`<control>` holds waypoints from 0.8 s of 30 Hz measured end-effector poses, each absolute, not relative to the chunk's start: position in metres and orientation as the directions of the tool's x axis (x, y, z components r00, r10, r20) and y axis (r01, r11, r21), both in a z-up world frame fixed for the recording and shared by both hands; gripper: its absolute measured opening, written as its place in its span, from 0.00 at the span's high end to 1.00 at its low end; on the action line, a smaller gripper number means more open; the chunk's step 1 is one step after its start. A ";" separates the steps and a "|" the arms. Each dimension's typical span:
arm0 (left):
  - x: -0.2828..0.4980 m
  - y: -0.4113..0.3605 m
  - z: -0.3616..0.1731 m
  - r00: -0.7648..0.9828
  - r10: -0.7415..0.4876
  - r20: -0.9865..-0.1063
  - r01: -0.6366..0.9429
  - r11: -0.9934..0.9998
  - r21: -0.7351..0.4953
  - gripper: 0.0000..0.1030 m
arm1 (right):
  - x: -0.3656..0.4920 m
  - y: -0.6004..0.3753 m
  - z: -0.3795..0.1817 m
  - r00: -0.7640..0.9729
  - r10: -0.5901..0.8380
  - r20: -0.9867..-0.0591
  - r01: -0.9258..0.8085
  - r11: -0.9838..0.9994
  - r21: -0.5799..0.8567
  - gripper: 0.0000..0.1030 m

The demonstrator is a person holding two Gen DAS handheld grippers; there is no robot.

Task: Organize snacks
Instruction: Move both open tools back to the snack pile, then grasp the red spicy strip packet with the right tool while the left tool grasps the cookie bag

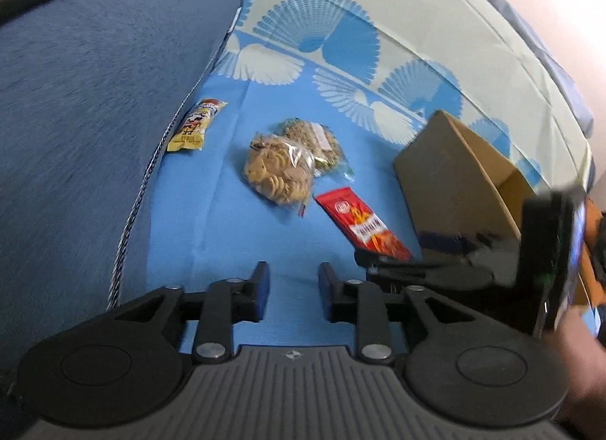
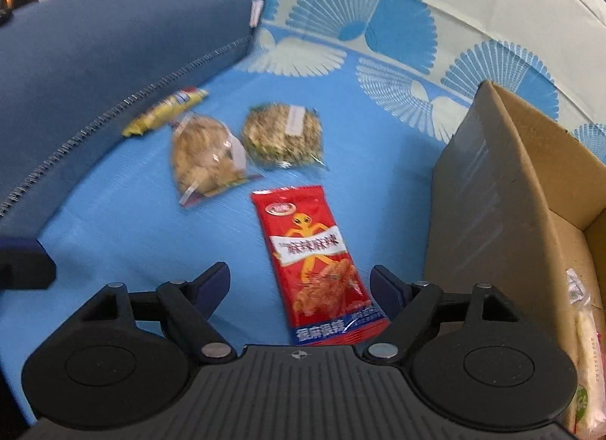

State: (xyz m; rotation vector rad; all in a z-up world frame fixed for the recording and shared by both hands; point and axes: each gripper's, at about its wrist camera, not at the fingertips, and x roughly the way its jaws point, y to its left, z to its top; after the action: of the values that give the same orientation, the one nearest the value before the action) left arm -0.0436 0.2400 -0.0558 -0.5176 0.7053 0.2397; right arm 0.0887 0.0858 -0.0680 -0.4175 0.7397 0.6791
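The right gripper (image 2: 301, 284) hung with its jaws spread wide and empty over the lower end of the red snack packet (image 2: 314, 262), which lay flat on the blue sheet (image 2: 113, 212) just beside the cardboard box (image 2: 503, 190). The left gripper (image 1: 293, 283) stood partly open, holding nothing, above bare sheet. Two clear cookie bags (image 1: 278, 171) and a yellow packet (image 1: 195, 125) lay further off, the last against the dark blue cushion edge (image 1: 151, 167).

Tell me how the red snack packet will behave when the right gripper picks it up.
The red snack packet lies flat and thin, so it is probably light and floppy, sagging beyond the pads. Its glossy film looks slippery. The right gripper straddles it with jaws open; the sticks pictured on it may be brittle, so squeeze gently.
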 end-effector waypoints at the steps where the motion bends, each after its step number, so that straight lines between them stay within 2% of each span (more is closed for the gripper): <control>1: -0.035 0.242 -0.057 0.736 0.048 -0.675 -0.392 0.843 -0.368 0.60 | 0.092 0.085 -0.070 0.544 0.409 -0.732 -0.686 0.719 -0.109 0.19; 4: -0.005 0.251 -0.059 0.719 0.076 -0.691 -0.430 0.830 -0.356 0.53 | 0.098 0.090 -0.077 0.532 0.401 -0.746 -0.689 0.717 -0.106 0.18; 5: 0.005 0.253 -0.059 0.716 0.085 -0.693 -0.435 0.831 -0.348 0.44 | 0.099 0.090 -0.079 0.523 0.402 -0.751 -0.690 0.717 -0.097 0.17; 6: 0.015 0.255 -0.059 0.711 0.103 -0.695 -0.445 0.831 -0.332 0.30 | 0.100 0.090 -0.083 0.505 0.400 -0.765 -0.692 0.717 -0.083 0.17; 7: 0.026 0.258 -0.059 0.705 0.126 -0.697 -0.460 0.830 -0.315 0.25 | 0.102 0.089 -0.085 0.491 0.400 -0.773 -0.687 0.724 -0.062 0.17; 12: 0.072 0.269 -0.063 0.685 0.155 -0.712 -0.483 0.828 -0.285 0.13 | 0.108 0.084 -0.086 0.451 0.431 -0.781 -0.673 0.740 0.021 0.17; 16: 0.104 0.272 -0.073 0.648 0.167 -0.743 -0.478 0.849 -0.226 0.12 | 0.112 0.083 -0.087 0.427 0.447 -0.786 -0.658 0.749 0.068 0.18; 18: 0.114 0.274 -0.080 0.626 0.172 -0.761 -0.479 0.854 -0.201 0.13 | 0.112 0.082 -0.086 0.428 0.454 -0.781 -0.659 0.748 0.074 0.29; 19: 0.116 0.275 -0.083 0.624 0.162 -0.765 -0.472 0.858 -0.204 0.19 | 0.111 0.082 -0.084 0.430 0.460 -0.776 -0.665 0.744 0.072 0.34; 20: 0.116 0.275 -0.084 0.623 0.162 -0.765 -0.467 0.862 -0.198 0.24 | 0.111 0.082 -0.083 0.431 0.467 -0.772 -0.670 0.739 0.073 0.44; 22: 0.114 0.274 -0.084 0.625 0.176 -0.761 -0.454 0.875 -0.171 0.34 | 0.110 0.082 -0.082 0.427 0.476 -0.768 -0.677 0.732 0.078 0.48; 24: 0.107 0.274 -0.081 0.630 0.179 -0.756 -0.454 0.874 -0.171 0.38 | 0.109 0.082 -0.081 0.425 0.483 -0.766 -0.681 0.728 0.081 0.50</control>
State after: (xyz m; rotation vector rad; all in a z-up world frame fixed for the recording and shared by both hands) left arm 0.1069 0.2737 -0.0808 -0.3652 0.8136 0.3716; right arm 0.1092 0.0822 -0.0810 -0.2571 0.8630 0.7374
